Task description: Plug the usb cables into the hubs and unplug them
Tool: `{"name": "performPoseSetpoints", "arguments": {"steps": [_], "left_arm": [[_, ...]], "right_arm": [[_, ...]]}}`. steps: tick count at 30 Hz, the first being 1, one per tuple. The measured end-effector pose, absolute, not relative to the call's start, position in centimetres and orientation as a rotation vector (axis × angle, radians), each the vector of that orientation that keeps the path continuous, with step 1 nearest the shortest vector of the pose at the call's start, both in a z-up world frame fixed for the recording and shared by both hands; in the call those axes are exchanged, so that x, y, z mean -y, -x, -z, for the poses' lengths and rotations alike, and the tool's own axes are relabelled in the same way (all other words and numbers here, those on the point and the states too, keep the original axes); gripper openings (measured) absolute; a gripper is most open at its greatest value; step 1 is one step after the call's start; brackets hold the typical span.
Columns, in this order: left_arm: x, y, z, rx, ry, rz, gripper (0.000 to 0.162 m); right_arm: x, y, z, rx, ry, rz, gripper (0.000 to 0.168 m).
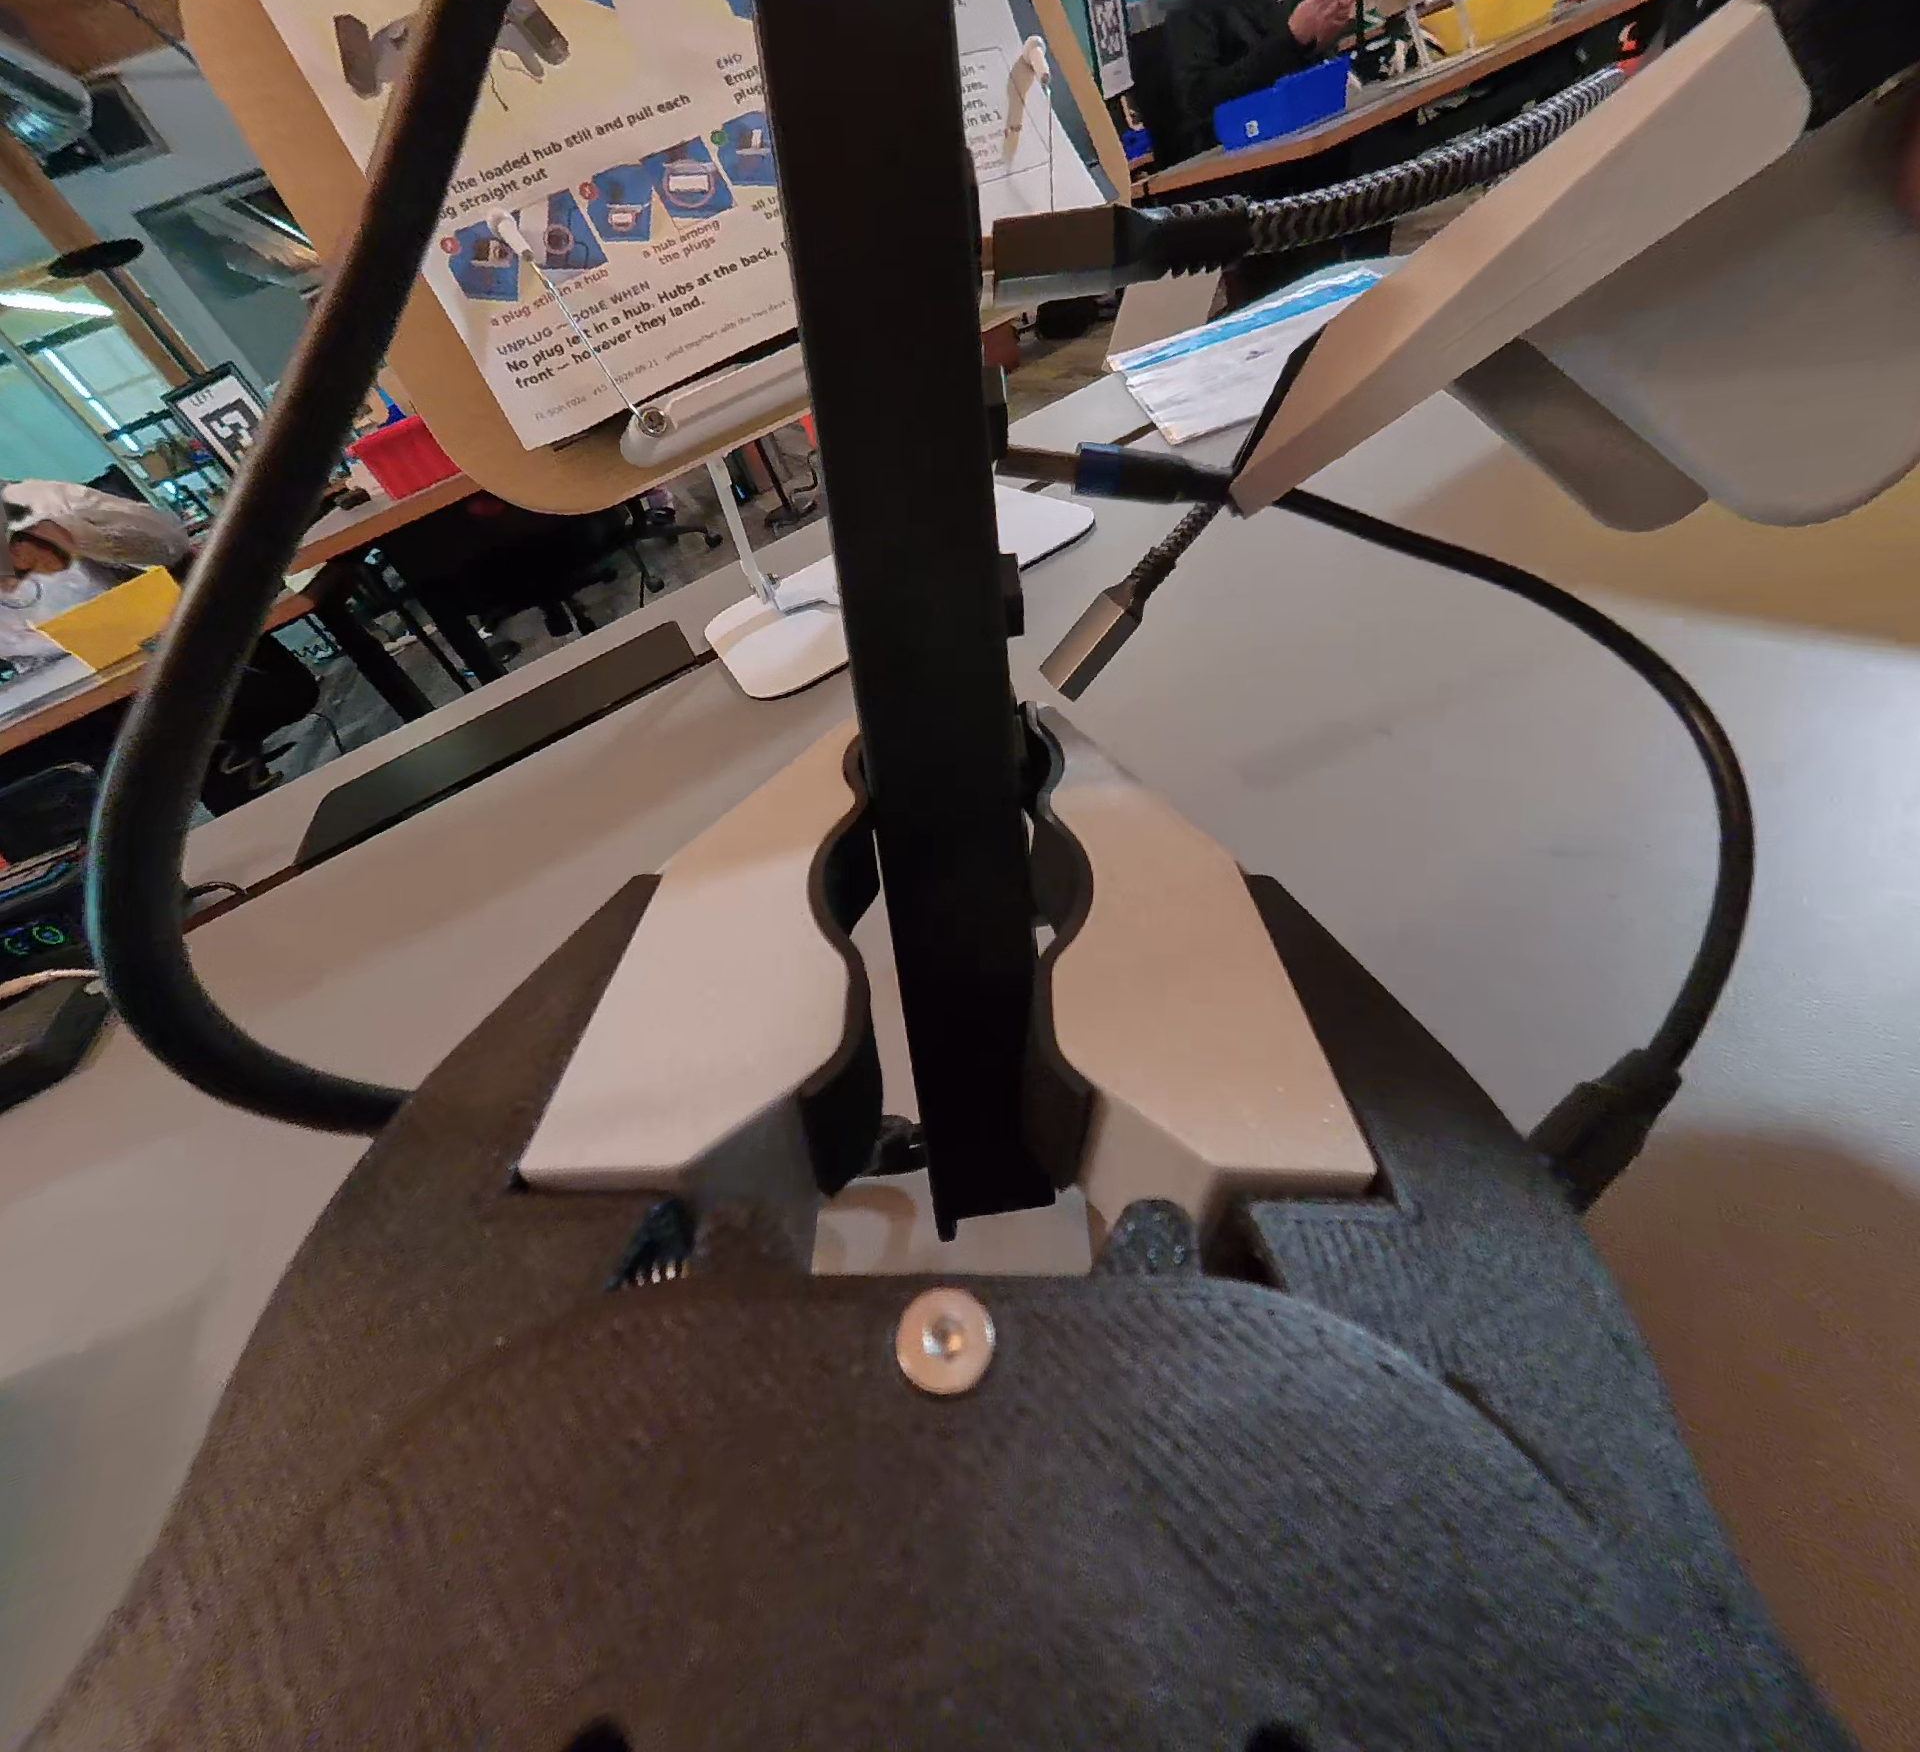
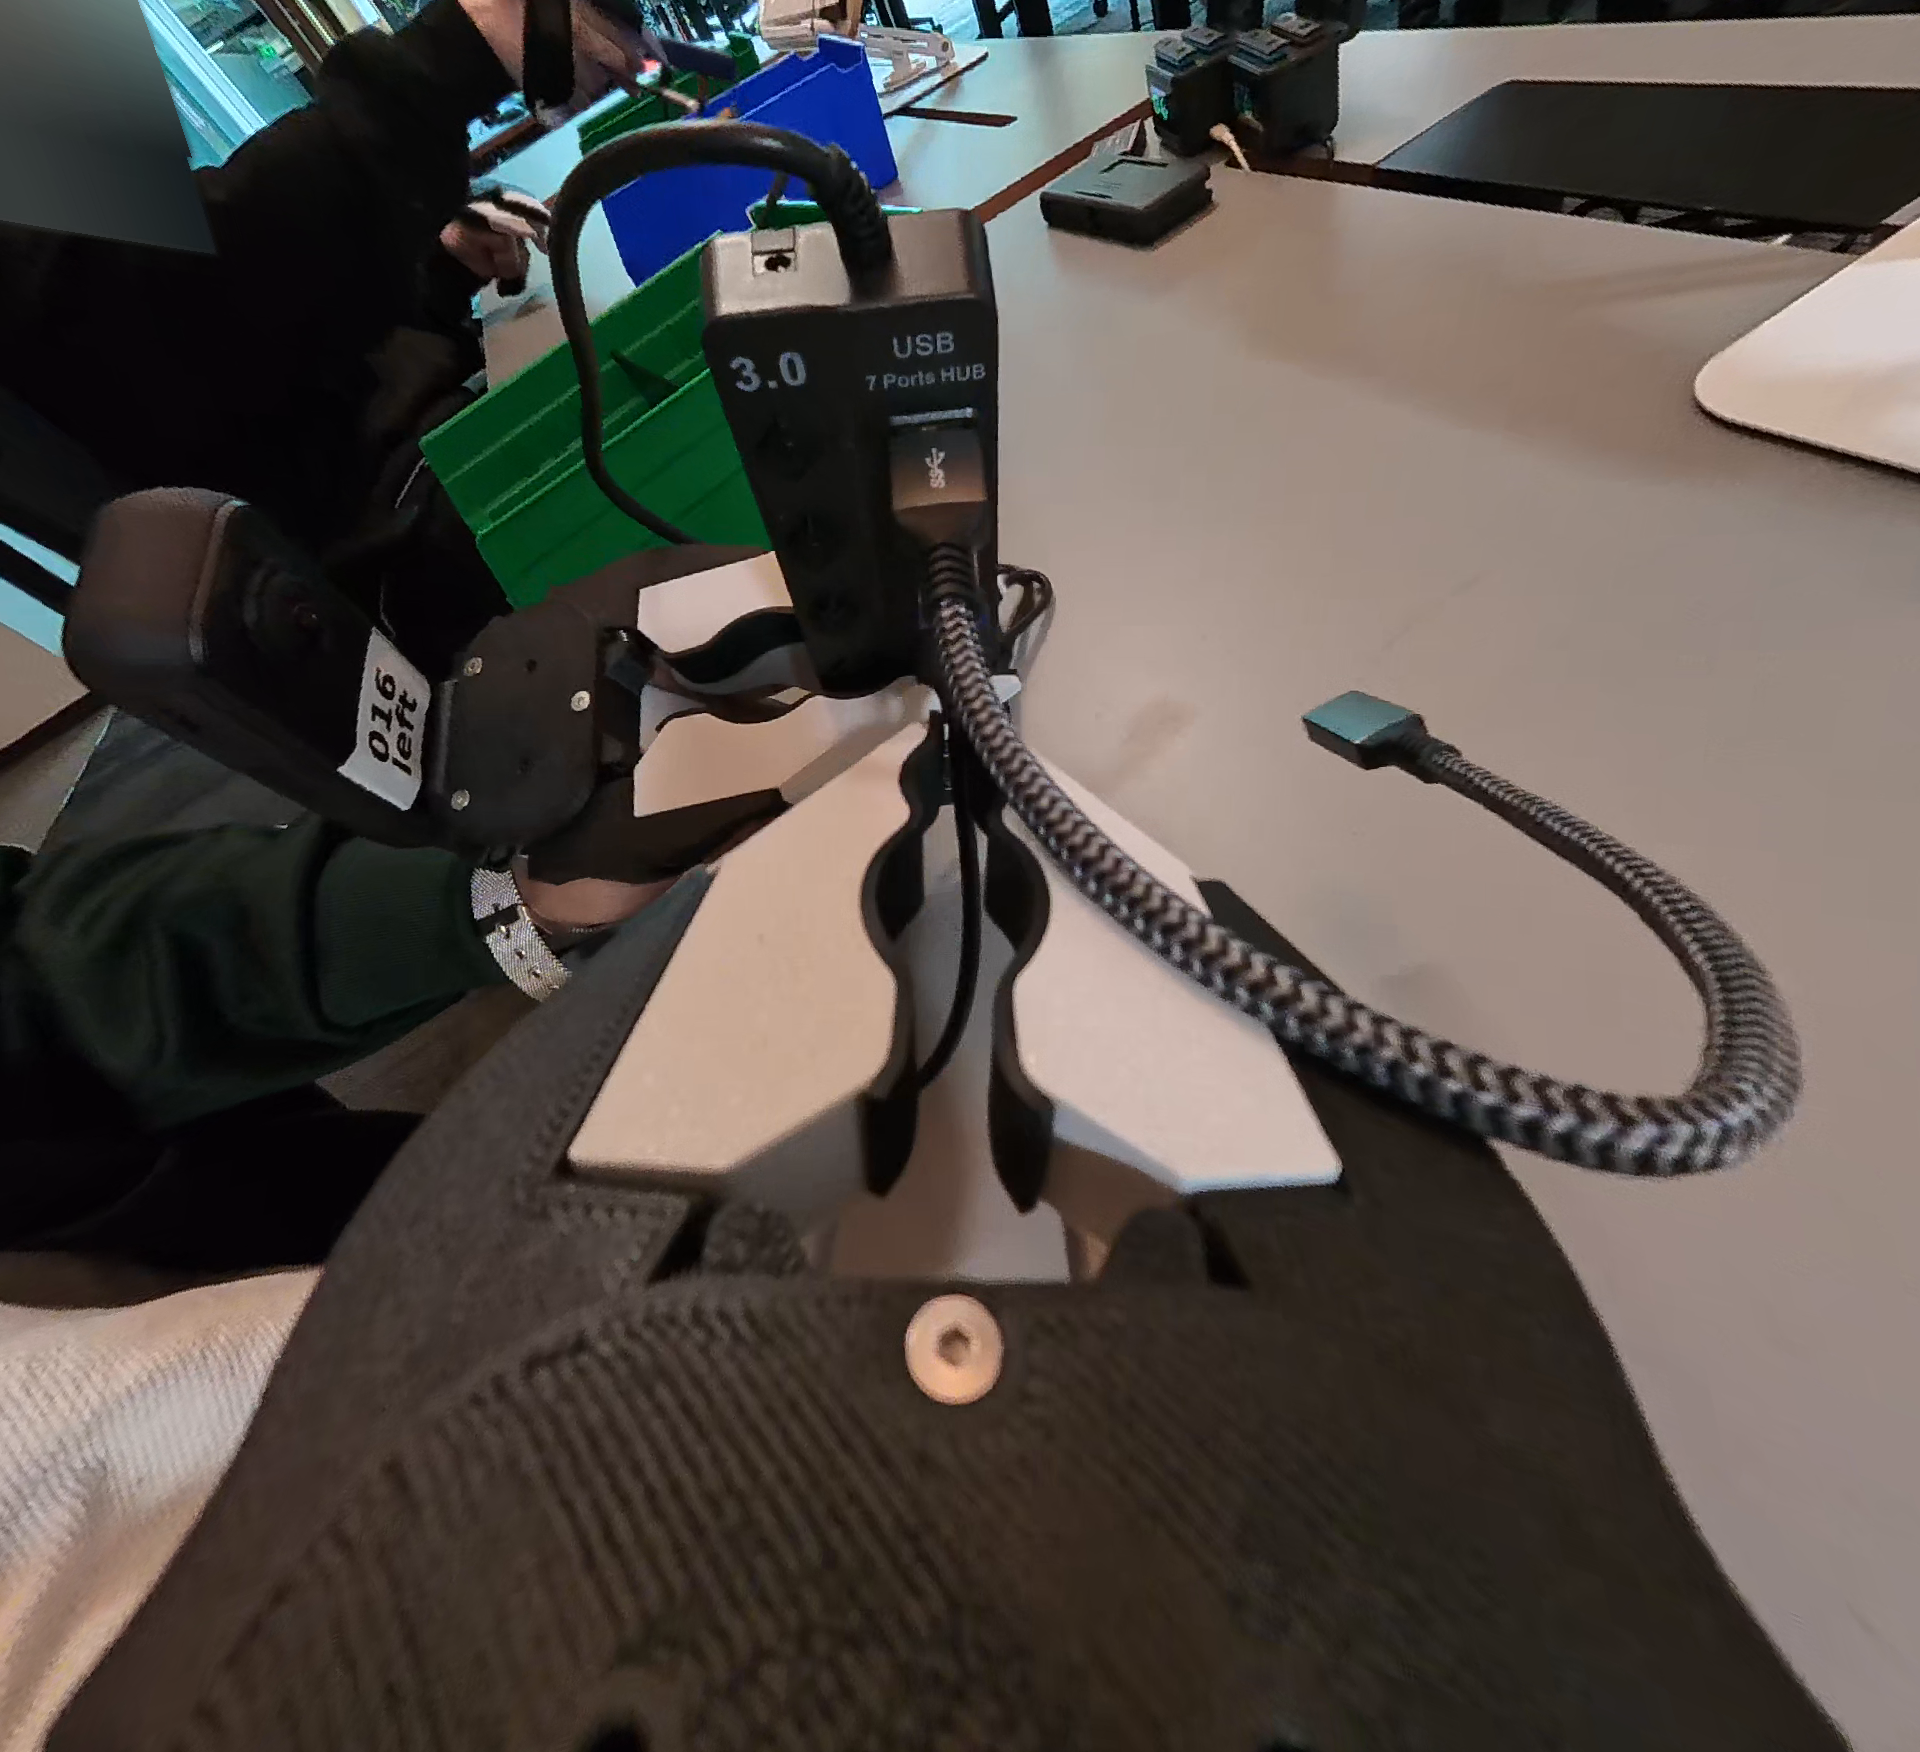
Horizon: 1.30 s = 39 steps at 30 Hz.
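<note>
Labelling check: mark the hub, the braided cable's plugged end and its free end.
hub (image 2: 831, 372), right wrist view, front face.
plugged end (image 2: 935, 471), right wrist view, connector shell.
free end (image 2: 1361, 726), right wrist view, metal connector.

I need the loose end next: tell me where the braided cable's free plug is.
In the right wrist view, the free plug hangs unplugged above the grey table, right of the black hub; the cable's other end sits in the hub's top port.
</note>
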State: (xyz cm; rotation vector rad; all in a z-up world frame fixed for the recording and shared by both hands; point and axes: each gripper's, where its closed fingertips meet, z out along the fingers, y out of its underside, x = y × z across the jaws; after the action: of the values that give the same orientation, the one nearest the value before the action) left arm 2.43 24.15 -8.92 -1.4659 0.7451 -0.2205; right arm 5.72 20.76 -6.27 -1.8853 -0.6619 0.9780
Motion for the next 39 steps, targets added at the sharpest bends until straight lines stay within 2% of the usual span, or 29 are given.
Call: {"name": "performPoseSetpoints", "arguments": {"steps": [24, 39], "left_arm": [[-23.8, -2.7, 8.2, -0.735, 1.434, 0.299, 0.022], [-23.1, -3.6, 8.3, -0.693, 1.471, 0.451, 0.022]], "right_arm": [[-20.8, -6.2, 3.7, 0.464, 1.736, -1.177, 0.003], [-20.5, -6.5, 2.5, 0.419, 1.594, -1.083, 0.002]]}}
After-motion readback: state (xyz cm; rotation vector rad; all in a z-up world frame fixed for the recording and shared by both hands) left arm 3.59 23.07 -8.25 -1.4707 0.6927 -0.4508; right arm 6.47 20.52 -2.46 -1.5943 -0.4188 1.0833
